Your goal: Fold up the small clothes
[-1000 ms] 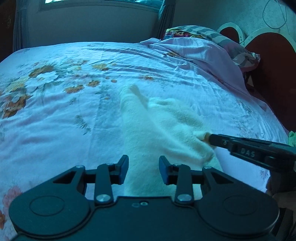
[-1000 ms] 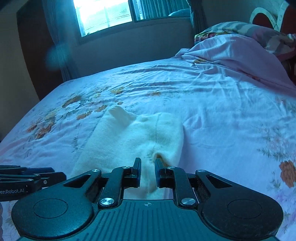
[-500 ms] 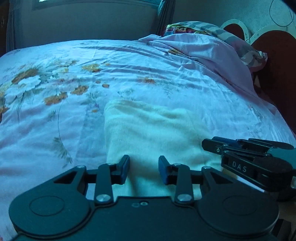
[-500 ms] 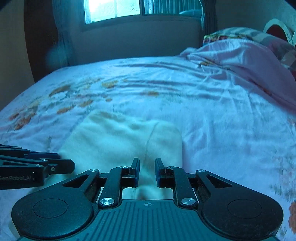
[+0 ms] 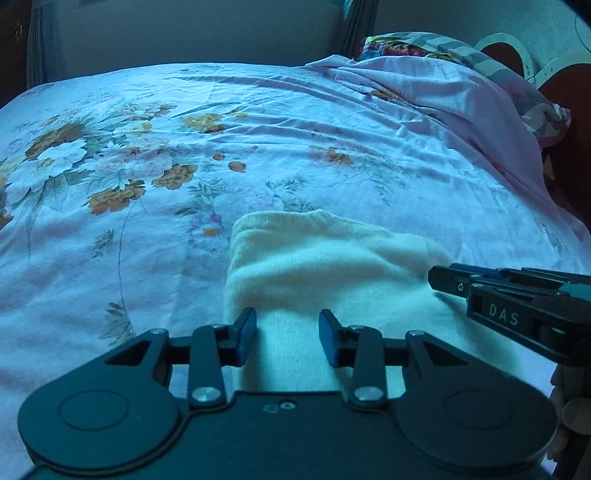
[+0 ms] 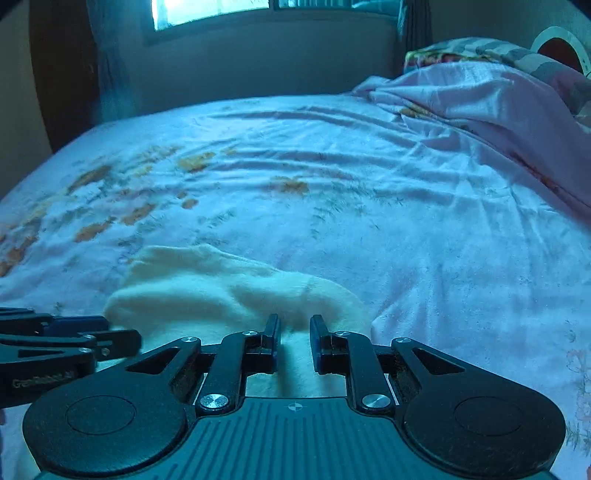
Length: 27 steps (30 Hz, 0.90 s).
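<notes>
A small cream knit garment (image 5: pixel 321 266) lies folded flat on the floral bedsheet; it also shows in the right wrist view (image 6: pixel 229 291). My left gripper (image 5: pixel 287 334) is open and empty, low over the garment's near edge. My right gripper (image 6: pixel 294 338) is open with a narrower gap, over the garment's near right part, holding nothing. The right gripper shows from the side in the left wrist view (image 5: pixel 517 302). The left gripper shows at the left in the right wrist view (image 6: pixel 66 343).
A pale purple floral bedsheet (image 5: pixel 184 147) covers the bed. A bunched purple cover (image 5: pixel 443 99) and a patterned pillow (image 5: pixel 417 42) lie at the far right by the red headboard (image 5: pixel 569 88). A wall with a window (image 6: pixel 207 11) stands beyond the bed.
The right gripper let go of the garment's edge and opened. The raised part of the garment has come down into a flat fold. Both grippers have drawn back toward its near edge.
</notes>
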Each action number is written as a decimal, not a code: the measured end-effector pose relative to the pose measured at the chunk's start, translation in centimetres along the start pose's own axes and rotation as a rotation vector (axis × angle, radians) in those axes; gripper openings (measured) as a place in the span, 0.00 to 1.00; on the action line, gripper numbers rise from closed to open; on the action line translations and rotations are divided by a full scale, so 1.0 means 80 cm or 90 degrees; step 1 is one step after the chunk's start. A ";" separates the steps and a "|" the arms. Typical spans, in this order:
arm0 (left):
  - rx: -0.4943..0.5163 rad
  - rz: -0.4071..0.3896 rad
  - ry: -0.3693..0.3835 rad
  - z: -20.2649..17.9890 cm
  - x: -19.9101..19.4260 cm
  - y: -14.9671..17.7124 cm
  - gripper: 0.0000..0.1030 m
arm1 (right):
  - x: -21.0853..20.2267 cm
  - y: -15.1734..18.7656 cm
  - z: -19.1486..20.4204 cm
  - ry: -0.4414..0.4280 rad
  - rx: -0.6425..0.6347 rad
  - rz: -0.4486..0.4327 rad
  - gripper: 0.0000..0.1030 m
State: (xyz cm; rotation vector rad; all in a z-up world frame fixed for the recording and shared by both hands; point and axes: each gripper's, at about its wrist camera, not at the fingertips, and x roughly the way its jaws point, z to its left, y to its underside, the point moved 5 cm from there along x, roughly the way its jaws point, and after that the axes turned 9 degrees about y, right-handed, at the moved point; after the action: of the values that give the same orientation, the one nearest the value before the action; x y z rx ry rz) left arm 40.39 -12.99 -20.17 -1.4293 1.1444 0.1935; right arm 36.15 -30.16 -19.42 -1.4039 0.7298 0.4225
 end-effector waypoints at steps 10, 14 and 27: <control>0.008 0.005 -0.020 -0.030 -0.051 0.069 0.40 | -0.070 0.083 0.046 0.004 -0.056 -0.006 0.17; 0.003 0.012 -0.022 -0.034 -0.067 0.073 0.40 | -0.124 0.084 0.044 -0.024 -0.009 -0.042 0.18; 0.036 0.018 -0.030 -0.055 -0.099 0.115 0.41 | -0.183 0.167 0.010 0.011 0.055 0.008 0.23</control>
State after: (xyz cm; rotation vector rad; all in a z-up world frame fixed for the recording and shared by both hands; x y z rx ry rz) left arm 27.71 -10.60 -19.61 -1.3524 1.1239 0.2126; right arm 16.96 -25.27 -19.25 -1.3239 0.7633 0.3853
